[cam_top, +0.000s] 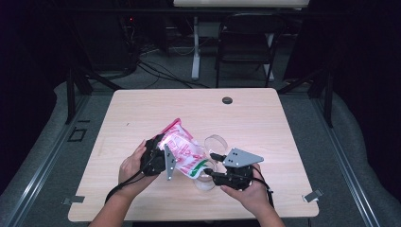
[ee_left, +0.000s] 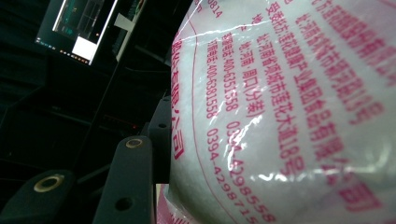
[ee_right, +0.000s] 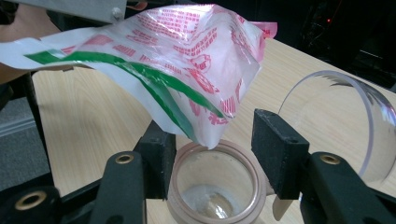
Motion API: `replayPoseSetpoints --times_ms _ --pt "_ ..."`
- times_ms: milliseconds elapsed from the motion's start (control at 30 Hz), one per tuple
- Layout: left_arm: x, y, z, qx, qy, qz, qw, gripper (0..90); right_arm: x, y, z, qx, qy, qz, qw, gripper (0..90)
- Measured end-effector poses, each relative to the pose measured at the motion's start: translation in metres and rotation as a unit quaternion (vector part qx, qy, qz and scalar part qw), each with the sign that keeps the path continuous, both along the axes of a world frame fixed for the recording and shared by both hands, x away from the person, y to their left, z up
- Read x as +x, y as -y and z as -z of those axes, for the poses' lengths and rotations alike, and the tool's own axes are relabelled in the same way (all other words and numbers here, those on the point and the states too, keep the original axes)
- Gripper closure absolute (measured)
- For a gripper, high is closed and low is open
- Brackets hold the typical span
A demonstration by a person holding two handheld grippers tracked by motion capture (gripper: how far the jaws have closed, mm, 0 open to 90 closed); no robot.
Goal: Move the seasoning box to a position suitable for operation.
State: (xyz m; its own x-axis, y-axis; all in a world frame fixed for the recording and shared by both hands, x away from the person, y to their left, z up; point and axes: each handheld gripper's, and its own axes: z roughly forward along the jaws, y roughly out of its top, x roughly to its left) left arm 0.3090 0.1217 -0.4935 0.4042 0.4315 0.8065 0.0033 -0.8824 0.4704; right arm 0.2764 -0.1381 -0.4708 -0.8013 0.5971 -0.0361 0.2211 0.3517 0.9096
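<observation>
At the left, the left gripper (cam_top: 158,156) is grasping a plastic bag (cam_top: 182,150) of white powder or grains, printed in red with a green band, and holding it tilted above the worktop (cam_top: 265,118) — the bag's lower corner is hanging down toward the right. In the left gripper view the bag's bulging side (ee_left: 289,116) is pressing against one jaw; the other jaw is lost behind the bag. Just right of the bag, the right gripper (cam_top: 213,174) is clenching a clear jar (ee_right: 215,186) with a pinkish rim, its pads sitting on either side of the neck, near the front edge of the worktop. The bag's corner (ee_right: 208,140) is hovering right over the jar's mouth. A second clear container (cam_top: 216,142) is lying on its side just beyond, to the far right of the jar.

The step in hand looks like pouring the bag's contents into the jar. The next move would call for tipping the bag more steeply while keeping its corner over the opening and the jar steady.

Whether the corner is cut open is hard to tell — and only a faint trace at the jar's bottom is showing, too blurred to name.
</observation>
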Motion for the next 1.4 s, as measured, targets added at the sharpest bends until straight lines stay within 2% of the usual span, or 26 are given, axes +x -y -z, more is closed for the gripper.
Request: replayPoseSetpoints --times_ms 33,133,267,400,467,700,1233,1400 --pt "0.0 0.0 0.0 0.009 0.003 -0.001 1.0 59.0 0.0 0.0 0.0 0.003 0.0 -0.001 1.0 50.1" --pt "-0.001 -0.001 0.0 0.015 0.006 -0.004 0.9999 59.0 0.0 0.0 0.0 0.001 0.0 0.0 1.0 50.2" --pt "-0.001 -0.001 0.001 0.013 0.014 -0.006 0.9998 59.0 0.0 -0.001 0.0 0.0 0.001 0.0 1.0 50.2" --pt "-0.001 -0.001 0.0 0.023 0.022 -0.008 0.9995 59.1 0.0 -0.002 0.0 -0.001 0.001 -0.003 1.0 50.3" --pt "0.0 -0.001 -0.003 0.035 0.024 -0.007 0.9991 59.1 0.0 -0.002 0.0 -0.001 0.002 -0.003 1.0 50.4" --pt "-0.002 0.002 -0.007 0.048 0.035 -0.004 0.9982 59.1 -0.002 -0.002 -0.001 -0.001 0.007 -0.004 1.0 50.6" --pt "-0.002 0.011 -0.011 0.082 0.037 0.003 0.9959 59.2 -0.007 -0.006 -0.006 -0.011 0.034 -0.017 0.9992 53.7" --pt "-0.002 0.012 -0.012 0.084 0.042 0.004 0.9955 59.3 -0.008 -0.008 -0.006 -0.017 0.037 -0.024 0.9989 56.4"
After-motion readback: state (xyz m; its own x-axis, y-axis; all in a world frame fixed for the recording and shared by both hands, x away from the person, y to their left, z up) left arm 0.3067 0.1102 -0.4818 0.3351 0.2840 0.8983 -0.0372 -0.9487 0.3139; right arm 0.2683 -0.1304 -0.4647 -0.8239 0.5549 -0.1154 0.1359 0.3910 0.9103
